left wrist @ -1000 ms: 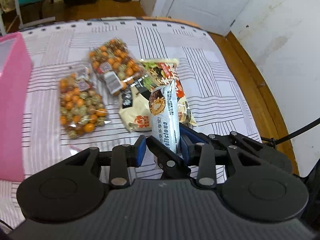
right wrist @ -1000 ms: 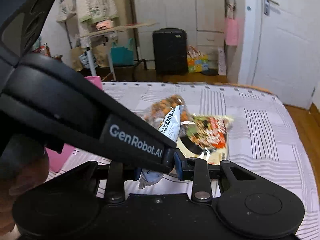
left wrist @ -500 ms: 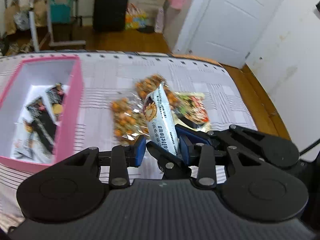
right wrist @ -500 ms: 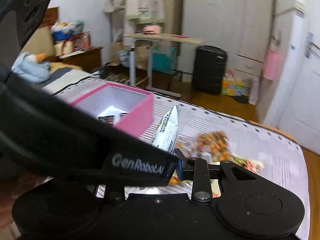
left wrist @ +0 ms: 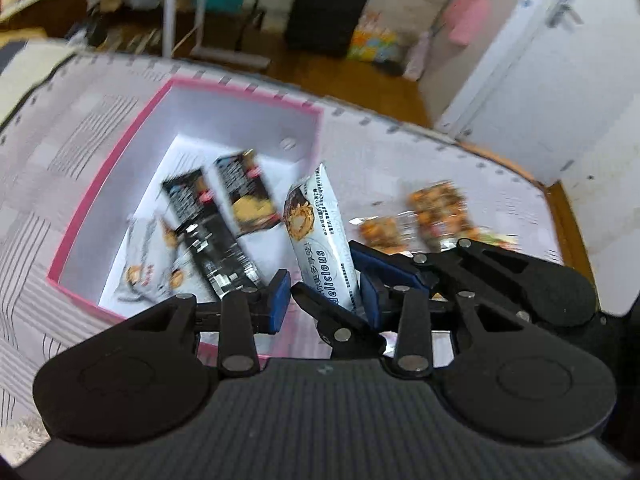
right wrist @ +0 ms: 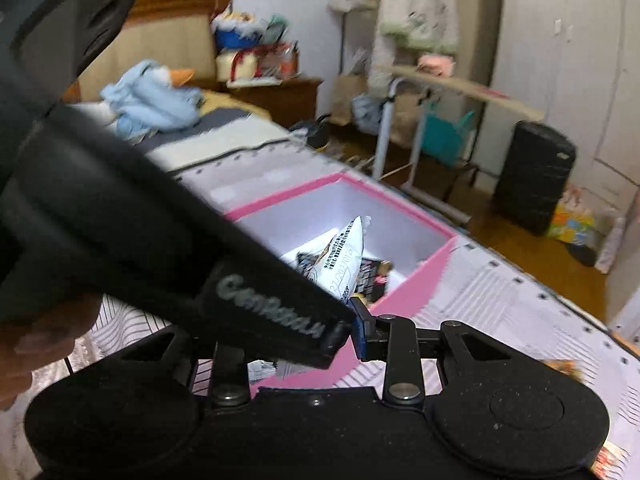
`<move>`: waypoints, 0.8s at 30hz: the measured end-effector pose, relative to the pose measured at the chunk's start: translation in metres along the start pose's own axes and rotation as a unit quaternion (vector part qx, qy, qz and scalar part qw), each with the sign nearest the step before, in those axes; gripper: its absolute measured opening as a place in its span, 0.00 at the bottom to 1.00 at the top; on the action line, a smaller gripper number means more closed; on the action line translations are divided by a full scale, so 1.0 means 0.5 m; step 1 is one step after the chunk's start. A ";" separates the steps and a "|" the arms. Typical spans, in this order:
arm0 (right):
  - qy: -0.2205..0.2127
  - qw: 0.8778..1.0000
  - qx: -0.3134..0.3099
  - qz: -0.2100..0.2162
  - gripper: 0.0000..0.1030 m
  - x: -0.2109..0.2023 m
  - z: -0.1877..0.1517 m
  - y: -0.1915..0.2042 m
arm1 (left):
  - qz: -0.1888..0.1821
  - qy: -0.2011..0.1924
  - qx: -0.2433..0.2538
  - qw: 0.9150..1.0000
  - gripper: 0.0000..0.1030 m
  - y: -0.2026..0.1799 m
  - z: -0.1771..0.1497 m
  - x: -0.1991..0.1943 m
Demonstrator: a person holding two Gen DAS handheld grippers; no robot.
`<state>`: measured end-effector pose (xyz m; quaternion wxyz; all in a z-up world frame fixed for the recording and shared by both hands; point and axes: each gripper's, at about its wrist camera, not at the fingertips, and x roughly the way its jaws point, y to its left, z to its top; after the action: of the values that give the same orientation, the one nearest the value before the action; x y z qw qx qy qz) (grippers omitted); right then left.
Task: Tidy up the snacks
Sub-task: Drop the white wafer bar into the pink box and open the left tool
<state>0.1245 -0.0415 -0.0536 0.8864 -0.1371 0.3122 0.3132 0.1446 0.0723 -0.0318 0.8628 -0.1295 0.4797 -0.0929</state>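
Observation:
A white snack pack [left wrist: 320,240] printed with a doughnut stands upright, pinched at its lower end. My left gripper [left wrist: 324,298] is shut on it. My right gripper [left wrist: 356,284] comes in from the right and is shut on the same pack. The pack hangs over the near right part of the pink box [left wrist: 120,168], which holds two black packs [left wrist: 208,224] and a pale pack [left wrist: 148,268]. In the right wrist view the left gripper's body crosses in front, hiding most of my right gripper [right wrist: 320,320]; the pack [right wrist: 344,264] rises above the pink box [right wrist: 412,292].
Two clear bags of orange nuts [left wrist: 436,208] lie on the striped bedcover [left wrist: 60,152] to the box's right. A black suitcase [left wrist: 328,8] and a white door [left wrist: 540,60] stand beyond the bed. A hand [right wrist: 40,340] shows at the left edge. A blue plush toy [right wrist: 152,100] lies further back.
Both grippers have carried the white pack left, away from the loose nut bags, until it is over the pink box. The box's inside has come into full view.

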 end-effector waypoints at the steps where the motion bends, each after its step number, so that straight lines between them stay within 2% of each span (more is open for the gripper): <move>1: 0.002 1.000 -0.003 0.005 0.36 0.018 0.000 0.003 | 0.005 0.006 -0.006 1.000 0.35 0.012 0.002 0.010; 6: 0.013 0.999 -0.005 0.049 0.36 0.095 0.003 0.011 | 0.040 0.023 -0.036 0.998 0.35 0.076 0.006 0.052; 7: 0.017 0.998 -0.007 0.053 0.39 0.105 0.002 0.014 | 0.044 0.025 -0.041 0.998 0.36 0.085 0.005 0.059; 8: 0.020 0.998 -0.007 0.056 0.39 0.115 0.005 0.016 | 0.046 0.027 -0.047 0.997 0.40 0.093 0.004 0.067; 9: 0.019 0.998 -0.002 0.052 0.41 0.116 0.005 0.015 | 0.047 0.029 -0.054 0.997 0.45 0.098 0.004 0.072; 11: 0.012 0.999 0.006 0.051 0.52 0.100 0.006 0.010 | 0.048 0.029 -0.057 0.997 0.49 0.102 -0.001 0.075; 12: 0.008 0.999 0.002 0.048 0.54 0.092 0.005 0.007 | 0.049 0.023 -0.052 0.997 0.49 0.099 -0.003 0.072; 16: -0.009 0.999 -0.021 0.024 0.60 0.015 -0.007 -0.006 | 0.049 -0.022 -0.023 0.998 0.50 0.071 -0.004 0.036; 20: -0.051 0.998 0.001 0.032 0.68 -0.097 -0.032 -0.071 | 0.033 -0.064 0.012 0.997 0.50 0.029 0.006 -0.022; 24: -0.054 0.998 0.022 0.014 0.69 -0.178 -0.060 -0.133 | 0.006 -0.074 0.068 0.995 0.50 -0.036 0.013 -0.060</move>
<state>0.0991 -0.1474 -0.0165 0.9004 -0.0961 0.2723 0.3254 0.1337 0.0645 0.0013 0.9032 -0.0741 0.4081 -0.1101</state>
